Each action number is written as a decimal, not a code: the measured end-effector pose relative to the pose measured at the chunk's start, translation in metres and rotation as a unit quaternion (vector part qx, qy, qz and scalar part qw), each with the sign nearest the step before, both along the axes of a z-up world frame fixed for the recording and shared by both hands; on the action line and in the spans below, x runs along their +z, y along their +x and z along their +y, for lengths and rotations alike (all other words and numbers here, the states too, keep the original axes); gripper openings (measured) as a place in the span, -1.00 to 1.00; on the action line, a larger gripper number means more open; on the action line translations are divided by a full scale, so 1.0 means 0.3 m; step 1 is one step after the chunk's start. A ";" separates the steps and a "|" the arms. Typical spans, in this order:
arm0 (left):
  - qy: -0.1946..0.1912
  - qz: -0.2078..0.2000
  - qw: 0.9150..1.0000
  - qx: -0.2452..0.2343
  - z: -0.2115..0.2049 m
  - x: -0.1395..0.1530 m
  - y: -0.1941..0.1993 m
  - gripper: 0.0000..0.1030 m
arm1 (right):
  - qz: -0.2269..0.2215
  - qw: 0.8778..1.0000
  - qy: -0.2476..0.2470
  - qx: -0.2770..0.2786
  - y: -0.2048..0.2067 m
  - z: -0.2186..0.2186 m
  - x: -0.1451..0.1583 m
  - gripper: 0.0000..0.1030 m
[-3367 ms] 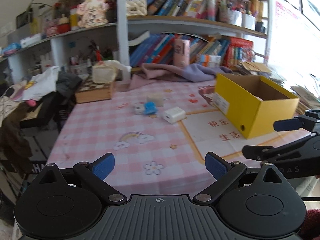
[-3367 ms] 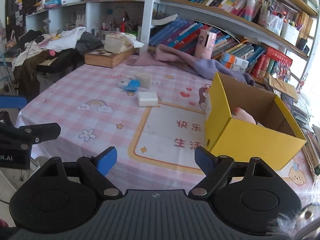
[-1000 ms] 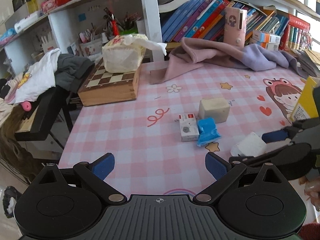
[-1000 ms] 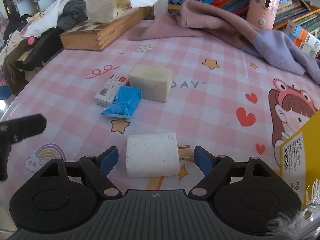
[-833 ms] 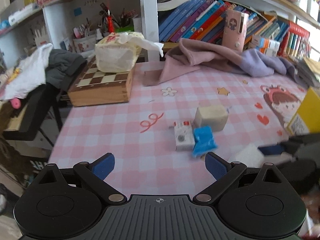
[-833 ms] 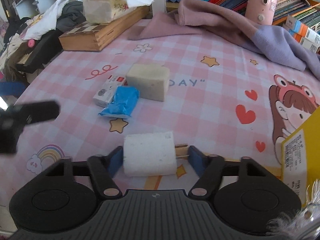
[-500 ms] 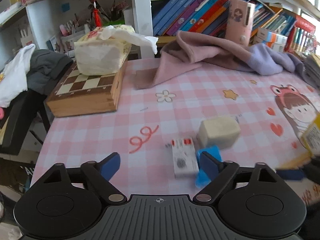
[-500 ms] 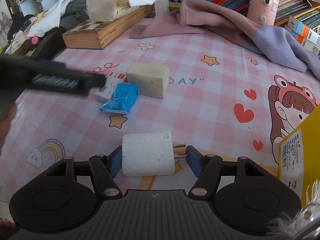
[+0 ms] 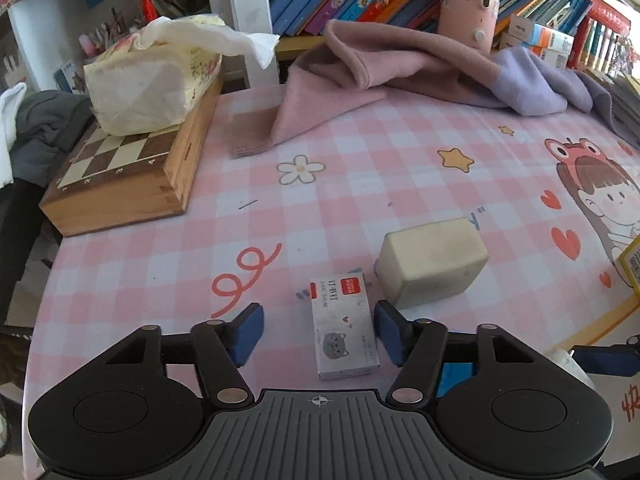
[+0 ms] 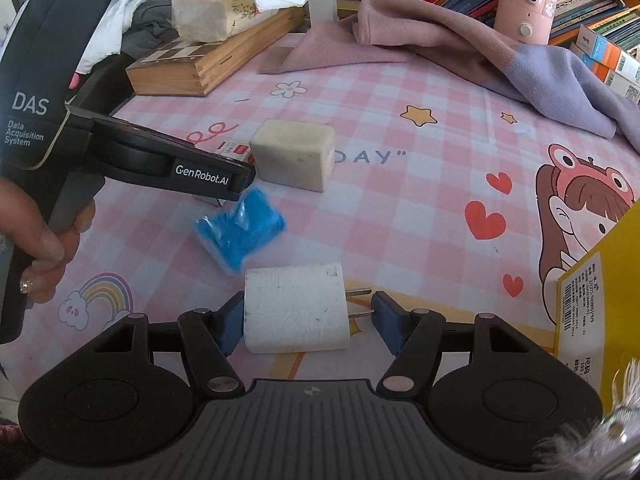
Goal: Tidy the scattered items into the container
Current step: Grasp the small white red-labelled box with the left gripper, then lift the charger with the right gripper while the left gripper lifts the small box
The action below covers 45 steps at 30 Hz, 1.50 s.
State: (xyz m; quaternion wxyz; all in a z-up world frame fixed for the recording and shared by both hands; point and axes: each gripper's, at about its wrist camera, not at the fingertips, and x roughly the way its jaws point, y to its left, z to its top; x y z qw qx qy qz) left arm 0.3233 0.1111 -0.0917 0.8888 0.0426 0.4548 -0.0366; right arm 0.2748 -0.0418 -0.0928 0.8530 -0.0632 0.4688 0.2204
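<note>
My left gripper [image 9: 319, 330] is open around a small white staple box [image 9: 343, 325] with a red label, lying flat on the pink checked tablecloth; the jaws stand apart from it. A cream block [image 9: 431, 261] lies just beyond it to the right. My right gripper [image 10: 308, 322] is partly closed around a white charger plug [image 10: 295, 306]; the left pad touches it, the right pad sits by its prongs. A blue packet [image 10: 240, 229] lies beyond the plug. The yellow box [image 10: 600, 292] stands at the right edge. The left gripper's body [image 10: 132, 152] shows over the staple box.
A wooden chess box [image 9: 128, 168] with a tissue pack [image 9: 156, 80] stands at the back left. A pink and purple cloth [image 9: 400, 64] lies along the back before bookshelves. A pink bottle [image 10: 528, 0] stands at the back right. The table edge runs along the left.
My left gripper moved forward and down so its narrowing jaws straddle the staple box. My right gripper has closed further on the charger plug.
</note>
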 end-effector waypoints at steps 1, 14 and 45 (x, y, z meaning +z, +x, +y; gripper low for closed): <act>-0.002 -0.001 1.000 -0.005 -0.003 0.001 -0.004 -0.16 | 0.000 1.000 -0.001 0.000 -0.001 0.001 0.000 0.24; -0.065 -0.005 0.998 -0.005 0.029 0.108 -0.116 -0.45 | -0.030 1.000 0.003 0.006 -0.043 -0.006 0.045 0.23; -0.160 -0.054 0.985 -0.024 0.049 0.300 -0.615 -0.45 | -0.096 0.995 0.015 -0.012 -0.454 -0.080 0.252 0.23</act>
